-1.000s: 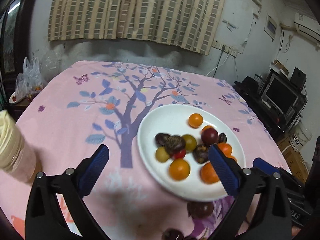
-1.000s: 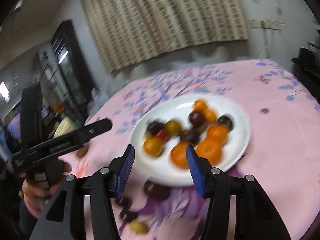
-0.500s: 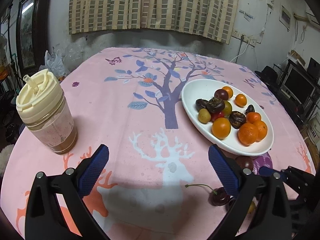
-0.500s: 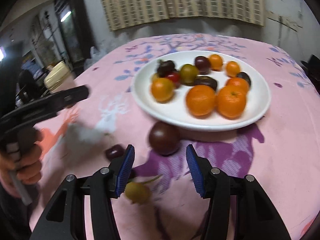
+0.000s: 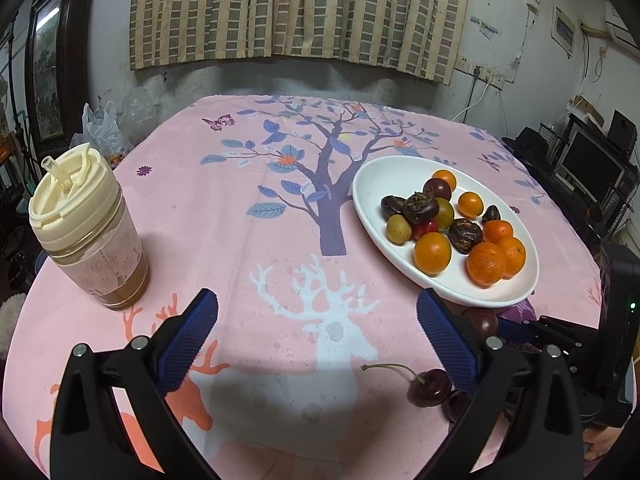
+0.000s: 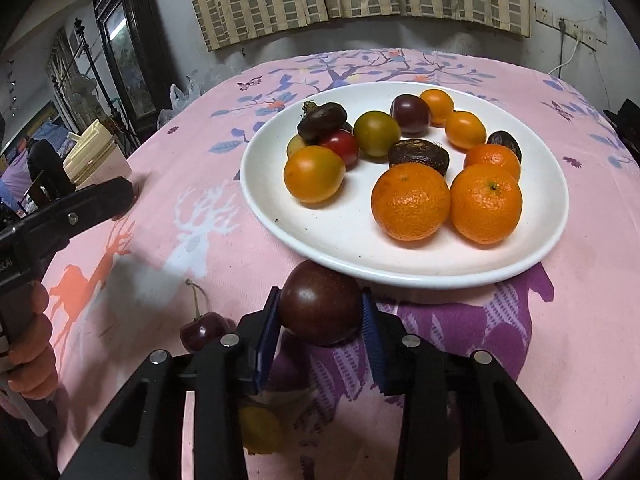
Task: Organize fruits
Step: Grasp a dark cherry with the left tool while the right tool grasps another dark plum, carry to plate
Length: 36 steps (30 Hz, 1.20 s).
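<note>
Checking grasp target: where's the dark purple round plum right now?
Right wrist view: the dark purple round plum sits between the right gripper pads, just off the white oval plate, right of the dark red cherry.

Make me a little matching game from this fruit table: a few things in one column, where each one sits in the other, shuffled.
Things:
1. dark plum
2. stemmed cherry
3. two big oranges
4. lidded cup

Places:
A. on the white plate
B. loose on the cloth, off the plate
C. between the right gripper fingers
D. standing on the table's left side

Pairs: 1-C, 2-B, 3-A, 4-D
</note>
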Each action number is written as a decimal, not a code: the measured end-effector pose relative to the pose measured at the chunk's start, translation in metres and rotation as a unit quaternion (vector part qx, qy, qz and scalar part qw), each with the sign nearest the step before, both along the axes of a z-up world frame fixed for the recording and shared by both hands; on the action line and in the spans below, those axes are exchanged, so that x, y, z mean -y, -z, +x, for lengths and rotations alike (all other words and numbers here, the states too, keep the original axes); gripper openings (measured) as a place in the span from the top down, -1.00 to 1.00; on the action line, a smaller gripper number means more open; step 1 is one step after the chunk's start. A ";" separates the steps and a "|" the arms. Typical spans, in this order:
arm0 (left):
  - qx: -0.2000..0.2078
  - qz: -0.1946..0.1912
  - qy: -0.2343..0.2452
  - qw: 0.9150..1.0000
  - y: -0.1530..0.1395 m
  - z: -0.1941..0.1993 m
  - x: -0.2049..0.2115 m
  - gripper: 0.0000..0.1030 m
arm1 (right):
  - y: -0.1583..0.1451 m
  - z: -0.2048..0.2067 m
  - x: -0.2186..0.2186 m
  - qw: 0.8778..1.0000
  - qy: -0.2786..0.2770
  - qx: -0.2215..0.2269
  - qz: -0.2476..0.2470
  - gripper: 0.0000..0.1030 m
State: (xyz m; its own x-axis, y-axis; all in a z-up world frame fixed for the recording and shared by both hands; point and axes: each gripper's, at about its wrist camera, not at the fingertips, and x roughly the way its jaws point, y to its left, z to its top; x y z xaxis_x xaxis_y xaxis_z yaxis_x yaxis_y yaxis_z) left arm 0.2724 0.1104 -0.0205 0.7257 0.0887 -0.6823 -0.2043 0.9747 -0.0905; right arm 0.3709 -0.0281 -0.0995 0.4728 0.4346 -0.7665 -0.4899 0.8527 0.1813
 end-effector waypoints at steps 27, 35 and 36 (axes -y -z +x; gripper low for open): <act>-0.093 0.028 0.305 0.948 0.054 -0.010 0.051 -0.02 | -0.040 -0.017 0.049 0.989 0.000 -0.019 0.147 0.24; -0.084 0.070 0.324 0.940 0.061 0.001 0.069 0.17 | -0.038 -0.016 0.046 0.990 0.000 -0.021 0.140 0.24; -0.082 0.073 0.326 0.939 0.061 0.002 0.071 0.18 | -0.038 -0.016 0.046 0.990 0.000 -0.021 0.139 0.24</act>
State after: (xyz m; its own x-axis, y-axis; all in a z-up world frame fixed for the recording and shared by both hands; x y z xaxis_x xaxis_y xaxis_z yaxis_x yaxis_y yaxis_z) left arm 0.2742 0.0396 -0.0816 0.5453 -0.2363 -0.8042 0.4407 0.8970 0.0352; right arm 0.3547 -0.0743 -0.0615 0.4432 0.6312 -0.6365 -0.4763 0.7673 0.4293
